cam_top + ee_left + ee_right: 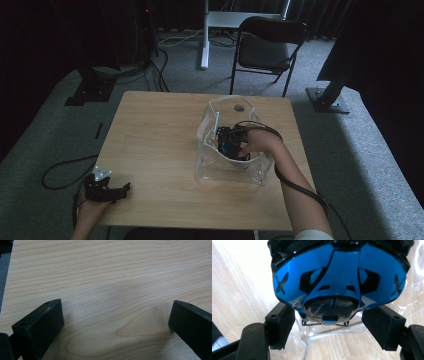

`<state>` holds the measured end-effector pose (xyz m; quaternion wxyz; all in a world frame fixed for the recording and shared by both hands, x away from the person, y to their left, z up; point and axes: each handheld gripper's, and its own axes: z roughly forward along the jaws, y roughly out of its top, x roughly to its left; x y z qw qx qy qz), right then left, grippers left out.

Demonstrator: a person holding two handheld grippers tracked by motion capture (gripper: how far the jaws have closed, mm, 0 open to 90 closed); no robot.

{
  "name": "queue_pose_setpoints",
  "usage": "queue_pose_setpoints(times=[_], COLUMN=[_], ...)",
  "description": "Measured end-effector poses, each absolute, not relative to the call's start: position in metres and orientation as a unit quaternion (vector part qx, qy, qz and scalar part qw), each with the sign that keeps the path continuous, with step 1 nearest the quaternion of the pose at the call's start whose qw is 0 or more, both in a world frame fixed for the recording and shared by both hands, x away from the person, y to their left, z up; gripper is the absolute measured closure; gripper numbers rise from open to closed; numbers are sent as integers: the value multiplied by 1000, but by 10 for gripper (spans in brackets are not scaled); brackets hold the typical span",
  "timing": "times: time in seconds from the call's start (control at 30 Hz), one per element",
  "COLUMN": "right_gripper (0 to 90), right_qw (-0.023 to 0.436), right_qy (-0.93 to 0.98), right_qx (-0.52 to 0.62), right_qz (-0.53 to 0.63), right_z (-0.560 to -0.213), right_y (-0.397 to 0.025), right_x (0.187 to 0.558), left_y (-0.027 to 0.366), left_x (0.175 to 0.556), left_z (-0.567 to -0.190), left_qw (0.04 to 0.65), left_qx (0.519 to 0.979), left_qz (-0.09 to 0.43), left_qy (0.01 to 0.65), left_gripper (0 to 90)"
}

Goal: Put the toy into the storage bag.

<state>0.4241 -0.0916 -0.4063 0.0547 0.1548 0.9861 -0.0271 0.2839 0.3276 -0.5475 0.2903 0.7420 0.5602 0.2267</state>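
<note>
A clear plastic bag (207, 167) stands open on the wooden table (155, 135), right of centre. My right gripper (234, 142) reaches down into it, held by a hand. In the right gripper view a glossy blue and black toy (337, 272) lies on the bag's film just beyond the right gripper (328, 312). Its dark narrow end sits between the jaws, which stand apart with small gaps on both sides. The toy (227, 148) shows as a blue spot inside the bag. My left gripper (125, 189) rests open at the table's front left corner, over bare wood (116, 315).
A black folding chair (267, 47) stands behind the table, beside a white stand leg (204, 40). Black cables (60, 172) loop on the grey carpet at the left. Dark frame feet (327, 97) sit at both back corners.
</note>
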Motion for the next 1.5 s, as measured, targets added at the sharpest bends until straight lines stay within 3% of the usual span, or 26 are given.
queue_pose_setpoints(times=[0.57,1.13,1.5], right_gripper=[259,254,164], right_qw=[62,13,-4], right_qy=[979,977,975], right_qx=[170,183,207], right_qz=[-95,-107,-76], right_z=[-426,-436,-425], right_y=[-86,-84,-85], right_x=[427,432,427], left_y=[328,328,328], left_x=[284,284,284], left_z=[-547,-548,-548], left_qw=[290,290,291], left_qx=[743,742,743], left_qz=[226,226,226], left_qy=[560,560,559], left_gripper=[3,3,3])
